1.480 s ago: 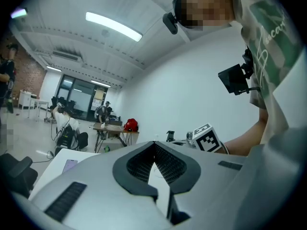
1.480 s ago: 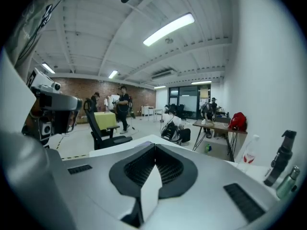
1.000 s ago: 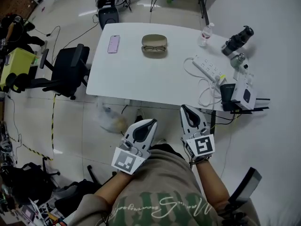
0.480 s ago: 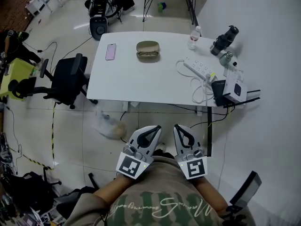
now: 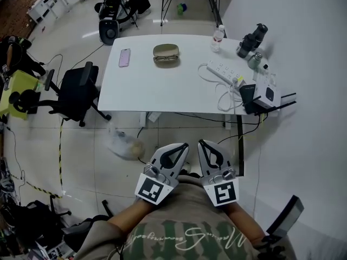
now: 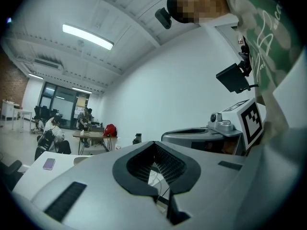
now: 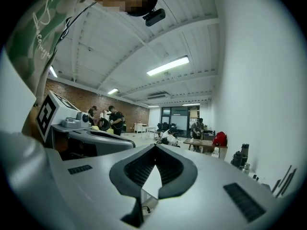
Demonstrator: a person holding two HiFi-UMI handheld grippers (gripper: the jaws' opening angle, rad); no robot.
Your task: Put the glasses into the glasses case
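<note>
The case lies open at the far side of the white bench, between a phone and a power strip. The glasses show as a thin frame at its near edge. They are too small in the head view to tell whether they sit in the lower shell or just before it.

Both grippers are held close to the person's body, well apart from the bench. The left gripper and right gripper each have their jaws pressed together at the tips, with nothing between them.

The glasses are likely light and fragile – thin arms that flex, lenses that scratch and slip. The bridge or the frame beside a hinge looks the safest hold, taken with a soft pinch and kept off the lenses. The case is probably a stiff, light shell that may slide on the smooth bench, so steadying it with the other jaws would help.

If the glasses are already inside, only the lid stands open – if not, they lie touching or just beside it.
</note>
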